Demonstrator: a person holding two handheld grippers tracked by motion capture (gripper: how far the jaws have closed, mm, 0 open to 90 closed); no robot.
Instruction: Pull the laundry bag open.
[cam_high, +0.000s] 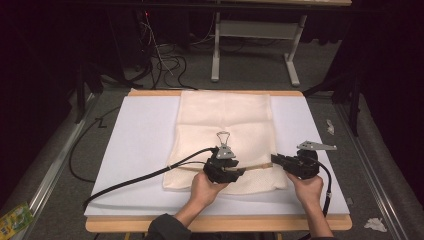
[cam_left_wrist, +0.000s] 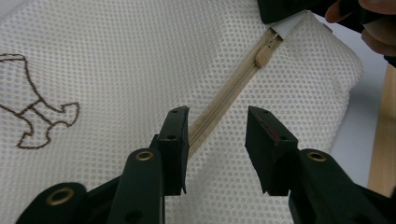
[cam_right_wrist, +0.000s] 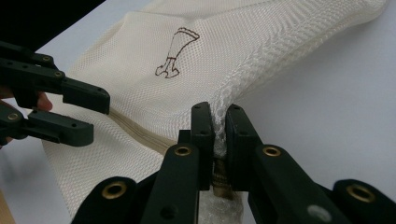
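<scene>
On the desk (cam_high: 140, 150), covered with a white sheet, lies a cream mesh laundry bag (cam_high: 225, 120), flat and central, its near edge toward the person. Along that near edge runs a beige zipper (cam_left_wrist: 224, 100), the landmark for everything here. At the zipper's right end the right claw (cam_right_wrist: 219, 135) is clamped together on a bunched corner of the mesh, pinning the bag in place. Farther left along the zipper, the left claw (cam_left_wrist: 217, 135) hovers with its jaws apart, straddling the zipper tape without pressing on it. The small ribbed zipper pull (cam_left_wrist: 264, 56) sits at the far end of the tape, just beside the right claw's grip, well ahead of the left claw. An embroidered brown figure (cam_left_wrist: 37, 112) lies on the mesh to the left of the zipper.

To do this step well, the left claw probably should travel along the tape to the pull, centre it between the pads, and close firmly on the tab, not the mesh. The right claw's grip should keep the tape taut.
</scene>
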